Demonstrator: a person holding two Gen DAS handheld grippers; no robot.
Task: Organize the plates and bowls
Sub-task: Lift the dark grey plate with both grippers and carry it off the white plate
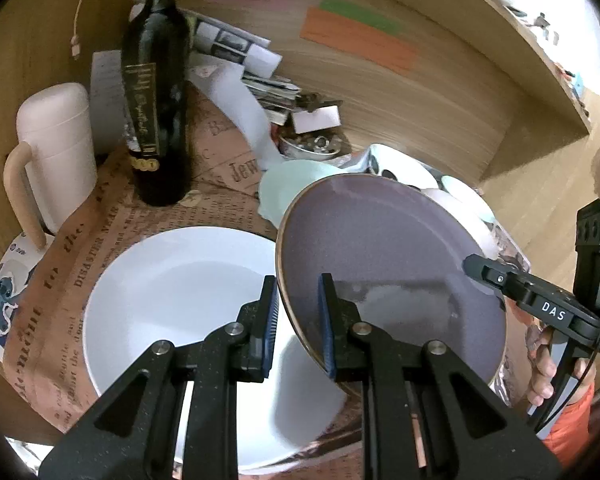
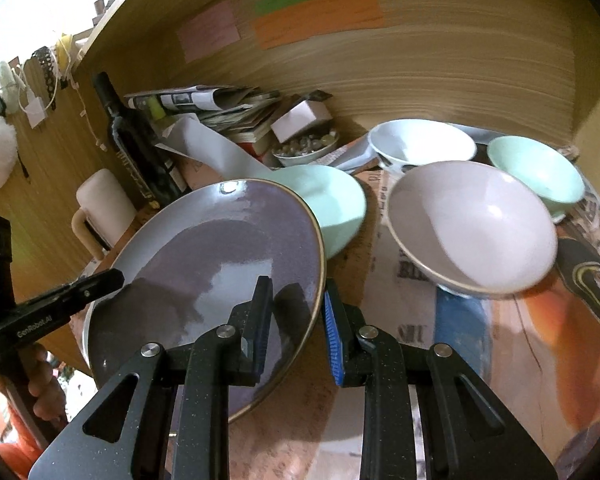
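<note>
A purple plate [image 1: 388,264] with a brown rim is held tilted above the table between both grippers; it also shows in the right wrist view [image 2: 220,264]. My left gripper [image 1: 298,324] straddles its left rim, jaws closed on it. My right gripper [image 2: 296,324] straddles its right rim the same way. Below it lies a large white plate [image 1: 172,292]. A mint plate [image 2: 332,204], a pale lilac bowl [image 2: 472,224], a white bowl [image 2: 420,144] and a mint bowl [image 2: 536,172] stand on the newspaper-covered table.
A dark wine bottle [image 1: 156,92] and a pink lidded mug [image 1: 56,152] stand at the back left. Folded newspapers [image 2: 212,104], a small box and a dish of small items [image 2: 306,146] sit against the wooden back wall [image 2: 420,60].
</note>
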